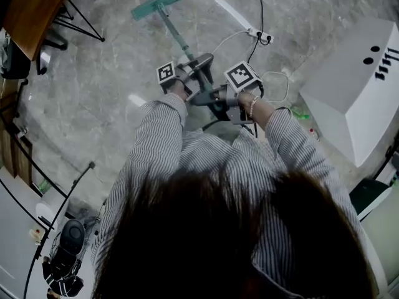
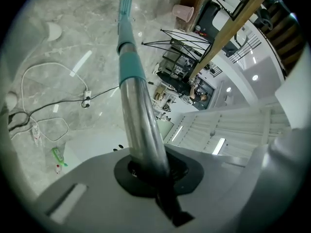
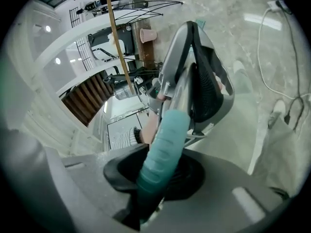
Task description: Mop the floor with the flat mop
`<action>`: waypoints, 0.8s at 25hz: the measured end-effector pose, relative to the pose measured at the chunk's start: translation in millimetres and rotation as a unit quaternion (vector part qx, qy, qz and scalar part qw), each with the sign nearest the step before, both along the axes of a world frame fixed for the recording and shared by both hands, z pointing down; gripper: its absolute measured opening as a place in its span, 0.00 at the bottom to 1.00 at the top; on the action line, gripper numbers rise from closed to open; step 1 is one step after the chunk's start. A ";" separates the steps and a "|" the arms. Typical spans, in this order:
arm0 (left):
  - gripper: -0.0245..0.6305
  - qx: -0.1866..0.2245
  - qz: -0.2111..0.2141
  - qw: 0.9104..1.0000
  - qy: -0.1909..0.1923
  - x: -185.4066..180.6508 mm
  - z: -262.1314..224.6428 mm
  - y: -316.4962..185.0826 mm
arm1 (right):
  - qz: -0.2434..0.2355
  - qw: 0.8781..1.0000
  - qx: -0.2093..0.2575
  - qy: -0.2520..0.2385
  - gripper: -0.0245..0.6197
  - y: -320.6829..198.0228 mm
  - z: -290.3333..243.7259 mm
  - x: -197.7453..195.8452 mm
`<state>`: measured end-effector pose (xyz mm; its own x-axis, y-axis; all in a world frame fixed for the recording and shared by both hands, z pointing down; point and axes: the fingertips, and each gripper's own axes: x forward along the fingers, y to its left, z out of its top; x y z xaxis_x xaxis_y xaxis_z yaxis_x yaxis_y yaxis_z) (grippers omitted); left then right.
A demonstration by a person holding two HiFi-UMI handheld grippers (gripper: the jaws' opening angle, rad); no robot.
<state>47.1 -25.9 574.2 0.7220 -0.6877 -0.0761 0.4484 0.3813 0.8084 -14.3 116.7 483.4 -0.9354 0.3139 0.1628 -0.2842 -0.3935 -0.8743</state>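
Observation:
The flat mop has a teal rectangular head (image 1: pixel 155 4) lying on the grey marble floor far ahead of me. Its pole (image 1: pixel 176 33) slopes back toward my hands. My left gripper (image 1: pixel 194 67) is shut on the metal part of the mop pole (image 2: pixel 141 130), below a teal collar (image 2: pixel 130 67). My right gripper (image 1: pixel 215 96) is shut on the teal ribbed handle end (image 3: pixel 163 154) of the pole, nearer my body. In the right gripper view the left gripper (image 3: pixel 197 76) shows just beyond. The mop head (image 2: pixel 125 5) appears at the pole's far end.
A white power strip (image 1: pixel 262 36) with cables lies on the floor ahead right, next to a large white box (image 1: pixel 358 92). A wooden table (image 1: pixel 34 8) and black stand legs (image 1: pixel 78 20) are at the far left. Equipment (image 1: pixel 65 248) sits at the lower left.

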 end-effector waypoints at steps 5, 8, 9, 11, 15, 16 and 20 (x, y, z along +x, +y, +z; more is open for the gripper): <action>0.05 0.002 -0.004 1.000 -0.007 -73.0 12.1 -114.4 | 0.032 0.999 -0.012 0.007 0.17 -117.3 12.2 -71.8; 0.05 0.011 -0.007 1.000 -0.014 -108.7 21.6 -174.8 | 0.044 0.999 -0.003 0.016 0.17 -176.8 22.5 -106.1; 0.05 0.018 -0.005 1.000 -0.016 -112.2 22.5 -184.1 | 0.046 0.999 0.005 0.020 0.17 -185.2 25.2 -109.7; 0.05 0.029 -0.001 0.999 -0.018 -120.3 24.1 -204.0 | 0.052 0.998 0.018 0.028 0.17 -203.7 30.3 -118.4; 0.05 0.014 -0.007 1.000 -0.017 -163.8 40.0 -264.1 | 0.083 0.996 0.001 0.032 0.17 -265.1 42.9 -160.3; 0.05 0.008 -0.014 1.000 -0.015 -173.0 43.5 -273.1 | 0.092 0.995 0.001 0.032 0.17 -274.1 44.8 -167.9; 0.05 0.015 -0.036 0.999 -0.010 -185.9 43.8 -285.7 | 0.093 0.995 0.010 0.025 0.16 -280.1 41.6 -178.0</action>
<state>-138.8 -311.5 618.1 0.6722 -0.7356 -0.0842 0.4575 0.3233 0.8284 -192.3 -163.4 525.0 -0.9675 0.1315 0.2158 -0.2517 -0.4261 -0.8690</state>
